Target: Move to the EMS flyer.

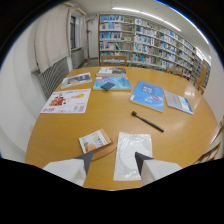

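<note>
The gripper (114, 162) hangs over the near edge of the table (115, 117) with its fingers spread wide and empty, an orange leaflet (95, 140) and a clear sleeve (132, 154) just ahead of them; I judge the EMS flyer to be the white sheet with red print (66, 101) beyond, near the radiator side, though no lettering on it can be read. The risk is steering to the wrong paper, since the blue booklet (148, 95) and others lie near; the black pen (147, 121) could be knocked on the way.

Hand-held gripper (114, 161) open above table (110, 117), flyers.
</note>
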Demonstrator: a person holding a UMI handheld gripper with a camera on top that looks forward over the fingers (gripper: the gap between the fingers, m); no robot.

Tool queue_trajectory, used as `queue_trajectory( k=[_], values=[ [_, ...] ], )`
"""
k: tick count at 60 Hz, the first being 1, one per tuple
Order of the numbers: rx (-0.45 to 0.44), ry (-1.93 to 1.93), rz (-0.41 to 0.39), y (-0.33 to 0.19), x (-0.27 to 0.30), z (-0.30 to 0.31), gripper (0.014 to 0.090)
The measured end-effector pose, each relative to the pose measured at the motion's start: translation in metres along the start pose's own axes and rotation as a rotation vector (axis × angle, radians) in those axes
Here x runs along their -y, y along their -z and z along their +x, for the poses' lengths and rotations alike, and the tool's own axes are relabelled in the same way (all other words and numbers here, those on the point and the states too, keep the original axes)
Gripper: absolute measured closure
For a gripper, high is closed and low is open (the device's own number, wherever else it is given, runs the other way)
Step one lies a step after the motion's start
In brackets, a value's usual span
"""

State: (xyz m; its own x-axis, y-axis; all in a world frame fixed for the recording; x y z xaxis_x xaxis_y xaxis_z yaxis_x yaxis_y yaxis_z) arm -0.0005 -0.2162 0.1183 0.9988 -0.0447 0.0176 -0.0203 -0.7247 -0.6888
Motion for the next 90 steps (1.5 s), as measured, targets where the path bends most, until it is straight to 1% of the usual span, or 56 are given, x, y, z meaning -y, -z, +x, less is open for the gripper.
queue_trajectory(
  k=[13,21,37,52,62,78,90],
  values=[
    [-0.002,0.000,0.010,-0.002,0.007,-0.012,0.0213],
    [0.020,0.001,0.010,-0.009,0.015,-0.034,0.0207],
    [0.076,0.027,0.001,-0.044,0.047,-0.123,0.0209],
    [0.119,0.044,0.010,-0.090,0.086,-0.211,0.0211],
    [0.131,0.051,0.016,-0.126,0.108,-0.253,0.0215],
    [0.098,0.046,0.015,-0.194,0.139,-0.282,0.0212],
    [0.076,0.053,-0.018,-0.250,0.157,-0.295,0.0212]
  ],
)
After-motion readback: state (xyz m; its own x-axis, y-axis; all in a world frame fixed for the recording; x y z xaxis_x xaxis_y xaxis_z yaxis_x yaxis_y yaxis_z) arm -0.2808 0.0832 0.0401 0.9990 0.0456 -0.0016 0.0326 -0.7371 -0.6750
